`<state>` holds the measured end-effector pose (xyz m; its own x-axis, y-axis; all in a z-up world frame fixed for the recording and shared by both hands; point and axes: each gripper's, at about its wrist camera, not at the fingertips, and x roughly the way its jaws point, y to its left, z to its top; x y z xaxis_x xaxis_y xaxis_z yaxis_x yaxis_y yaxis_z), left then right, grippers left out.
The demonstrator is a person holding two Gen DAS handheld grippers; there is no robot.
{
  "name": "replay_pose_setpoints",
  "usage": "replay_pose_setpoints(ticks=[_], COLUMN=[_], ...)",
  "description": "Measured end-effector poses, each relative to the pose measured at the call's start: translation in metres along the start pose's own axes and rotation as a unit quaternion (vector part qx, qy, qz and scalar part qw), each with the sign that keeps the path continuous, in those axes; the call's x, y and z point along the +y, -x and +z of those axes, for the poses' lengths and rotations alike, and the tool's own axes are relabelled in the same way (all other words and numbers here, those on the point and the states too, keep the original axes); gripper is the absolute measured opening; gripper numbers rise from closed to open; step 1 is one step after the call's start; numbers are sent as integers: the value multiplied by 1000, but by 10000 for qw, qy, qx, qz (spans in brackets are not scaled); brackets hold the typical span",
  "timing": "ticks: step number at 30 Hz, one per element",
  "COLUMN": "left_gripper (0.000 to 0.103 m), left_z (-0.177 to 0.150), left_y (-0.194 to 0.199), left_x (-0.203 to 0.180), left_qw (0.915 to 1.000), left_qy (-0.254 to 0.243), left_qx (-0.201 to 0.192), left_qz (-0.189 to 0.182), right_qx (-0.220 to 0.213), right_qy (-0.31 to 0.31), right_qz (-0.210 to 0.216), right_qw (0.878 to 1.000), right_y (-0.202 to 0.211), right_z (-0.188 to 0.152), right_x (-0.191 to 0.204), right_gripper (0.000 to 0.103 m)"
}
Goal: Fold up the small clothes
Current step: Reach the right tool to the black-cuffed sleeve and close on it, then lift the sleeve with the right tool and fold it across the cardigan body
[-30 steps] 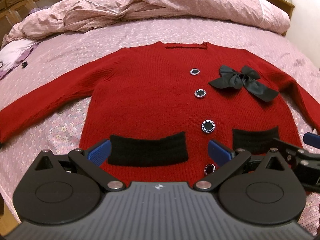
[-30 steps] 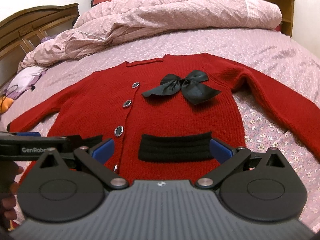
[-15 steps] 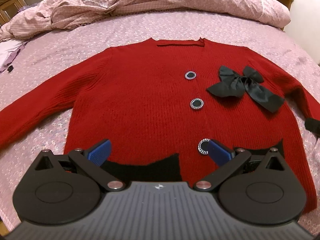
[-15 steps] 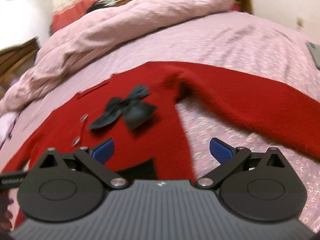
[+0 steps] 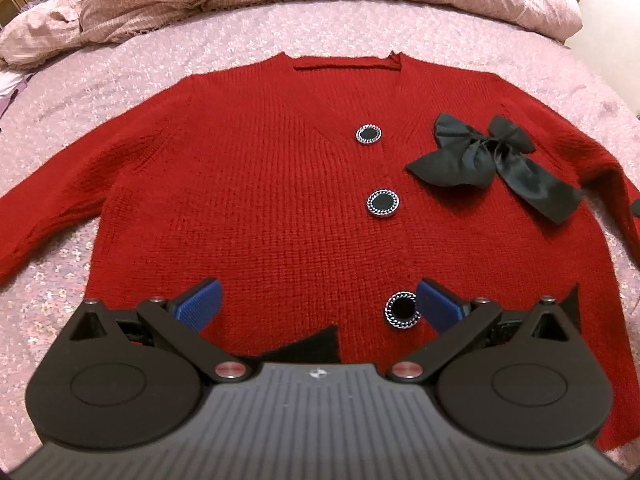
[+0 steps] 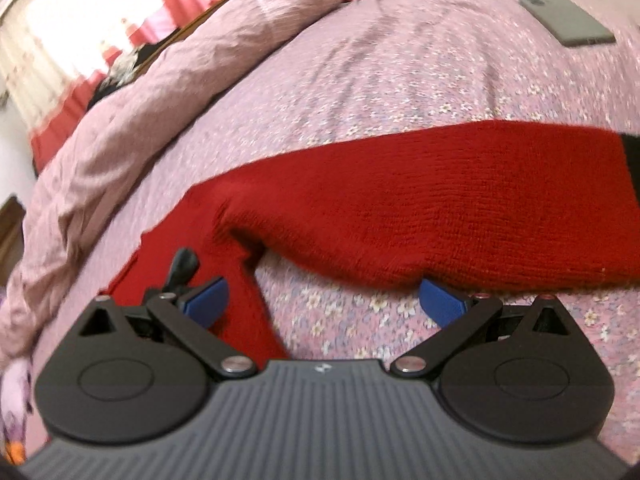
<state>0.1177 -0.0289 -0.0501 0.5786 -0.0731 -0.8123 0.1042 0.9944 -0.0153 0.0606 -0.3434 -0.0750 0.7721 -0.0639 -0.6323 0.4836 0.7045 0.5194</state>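
Cardigan [image 5: 256, 200], red knit, lies flat and face up on the bed [image 5: 280, 32], buttoned, sleeves spread out to both sides. Black bow [image 5: 492, 168] sits on the chest, beside the row of buttons [image 5: 383, 203]. Your left hand-held gripper [image 5: 318, 304] hovers over the lower front with jaws released, nothing between them; one blue finger is just beside the lowest visible button. Your right hand-held gripper [image 6: 324, 300] is also released and empty, pointing at the armpit where the sleeve [image 6: 440, 216] meets the body; one finger is over the body edge, the other over bare bedsheet just below the sleeve. This view is blurred, so contact with the cloth is hard to tell.

Step in hand looks like the first sleeve fold. Do it like this:
- Take the sleeve further out, nearer the black cuff [image 6: 632, 160], not at the armpit, so the whole length travels with you.
- Pinch only the sleeve layers, not the sheet under it.
- Lay the sleeve across the chest, straight, and watch it does not crush or drag the bow.
- Use the left hand-held gripper to pin the body near the hem so the knit does not slide or stretch.
- Phone [image 6: 568, 20] lies well apart on the bed, no worry.
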Motion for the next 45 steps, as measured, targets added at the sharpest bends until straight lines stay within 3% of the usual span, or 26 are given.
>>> replay_pose_setpoints(ticks=[10,13,16,21,27,30,32,34,41,45], left_gripper=[103,103,103,103,103,103,103,103,103,103], left_z=[-3,-4,-7,-9,-10,-10,-10,-9,-5,-3], left_y=[-20,-20,-21,-23,-23,-23,-23,-22,-13,-5], left_x=[0,1,1,-3,-3,-4,-3,-3,7,13], left_qw=[9999,9999,9999,9999,9999,9999,9999,9999,9999,9999], left_qy=[33,91,44,-10,0,-3,-10,-21,82,58], left_qx=[57,20,-32,-90,-62,-65,-61,-43,0,-81], left_qz=[-114,-128,-148,-97,-83,-86,-95,-116,-145,-21], right_qx=[-337,-621,-952,-1099,-1096,-1099,-1167,-1278,-1701,-1825], right_qy=[-572,-911,-1390,-1584,-1446,-1527,-1525,-1354,-754,-387], right_qz=[-89,-86,-168,-174,-215,-223,-357,-494,-234,114], right_qw=[9978,9939,9856,9811,9832,9819,9807,9813,9823,9824], right_y=[-17,-12,-2,-3,-9,-8,-4,-1,16,21], right_z=[10,7,4,12,10,11,10,13,38,55], right_x=[-12,-21,-35,-49,-46,-49,-53,-53,-46,-30], right_gripper=[103,102,93,82,80,68,42,30,17,15])
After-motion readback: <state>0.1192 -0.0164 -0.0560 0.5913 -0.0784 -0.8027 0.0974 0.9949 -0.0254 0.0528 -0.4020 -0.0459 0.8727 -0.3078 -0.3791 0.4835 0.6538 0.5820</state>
